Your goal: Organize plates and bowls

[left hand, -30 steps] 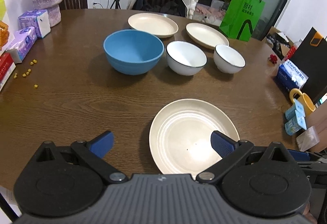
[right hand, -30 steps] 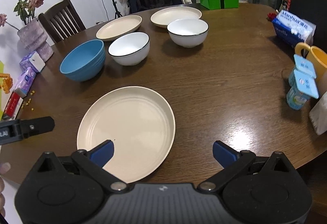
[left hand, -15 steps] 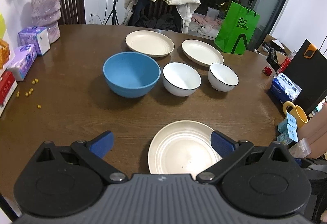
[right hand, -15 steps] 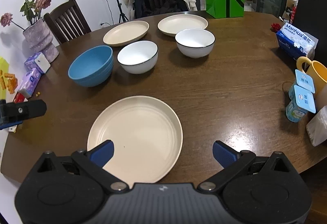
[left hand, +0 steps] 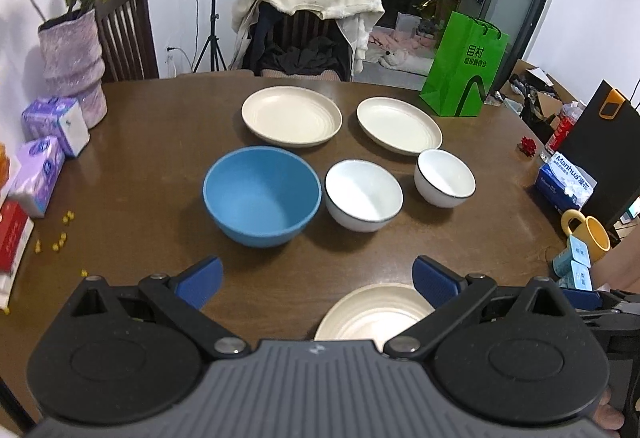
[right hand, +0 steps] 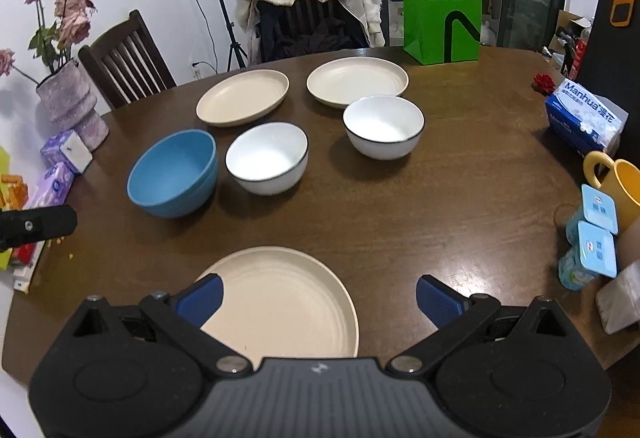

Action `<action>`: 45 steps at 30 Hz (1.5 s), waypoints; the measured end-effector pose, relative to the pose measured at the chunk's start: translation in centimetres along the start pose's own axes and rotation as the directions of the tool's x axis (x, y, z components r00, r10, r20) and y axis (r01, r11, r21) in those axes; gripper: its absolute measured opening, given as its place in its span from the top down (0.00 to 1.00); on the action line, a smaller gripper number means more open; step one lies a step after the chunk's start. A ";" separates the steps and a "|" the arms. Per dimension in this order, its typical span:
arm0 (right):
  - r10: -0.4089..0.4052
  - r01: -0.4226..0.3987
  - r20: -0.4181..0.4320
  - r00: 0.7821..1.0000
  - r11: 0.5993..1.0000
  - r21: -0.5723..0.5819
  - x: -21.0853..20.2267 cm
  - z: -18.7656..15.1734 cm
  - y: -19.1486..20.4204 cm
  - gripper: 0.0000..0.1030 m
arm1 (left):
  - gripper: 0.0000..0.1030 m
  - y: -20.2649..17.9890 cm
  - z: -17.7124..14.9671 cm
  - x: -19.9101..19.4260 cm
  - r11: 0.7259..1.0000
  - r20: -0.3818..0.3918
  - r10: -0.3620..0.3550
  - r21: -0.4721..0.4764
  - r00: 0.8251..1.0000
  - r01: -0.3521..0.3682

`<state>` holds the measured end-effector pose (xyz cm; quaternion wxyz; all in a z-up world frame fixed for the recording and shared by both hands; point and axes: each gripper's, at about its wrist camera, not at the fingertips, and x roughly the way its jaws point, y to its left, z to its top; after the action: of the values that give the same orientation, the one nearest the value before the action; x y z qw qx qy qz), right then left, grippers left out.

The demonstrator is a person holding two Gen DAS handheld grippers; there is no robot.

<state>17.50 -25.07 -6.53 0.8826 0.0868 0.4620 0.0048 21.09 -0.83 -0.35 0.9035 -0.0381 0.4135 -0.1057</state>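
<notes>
On the round wooden table [left hand: 140, 166] a cream plate [left hand: 376, 314] [right hand: 280, 302] lies nearest me, partly hidden by both grippers. Farther off stand a blue bowl [left hand: 262, 196] [right hand: 174, 172], a larger white bowl [left hand: 363, 194] [right hand: 267, 157] and a smaller white bowl [left hand: 445, 178] [right hand: 383, 126]. Two more cream plates [left hand: 292, 116] [left hand: 399, 125] lie behind them, also in the right wrist view [right hand: 242, 97] [right hand: 357, 80]. My left gripper [left hand: 318, 280] is open above the table's near edge. My right gripper [right hand: 320, 298] is open over the near plate, holding nothing.
A vase of flowers [left hand: 72, 66] and tissue packs [left hand: 38, 174] stand at the left. A green bag [left hand: 466, 70], a blue tissue box [left hand: 566, 180], a yellow mug [left hand: 590, 234] and small yoghurt pots [right hand: 592, 234] are at the right. Chairs [left hand: 308, 34] ring the far side.
Both grippers have drawn back and risen from the near plate, so the plate sits lower in both views. Both stay open. No dish has moved.
</notes>
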 end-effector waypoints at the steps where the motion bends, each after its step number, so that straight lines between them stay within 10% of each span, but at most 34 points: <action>1: 0.002 -0.002 -0.001 1.000 1.000 0.004 0.2 0.4 0.0 0.00 | 0.00 0.0 0.4 0.1 1.000 0.000 -0.001 0.004 1.000 0.001; 45: 0.015 -0.018 -0.063 0.998 0.998 -0.054 12.0 20.9 3.9 0.00 | 0.00 3.7 18.7 12.6 0.998 -0.036 0.004 0.056 0.999 -0.002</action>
<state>41.71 -23.30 -4.05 0.8697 0.0662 0.4884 0.0274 43.82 -0.37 1.99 0.8968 -0.0100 0.4266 -0.1165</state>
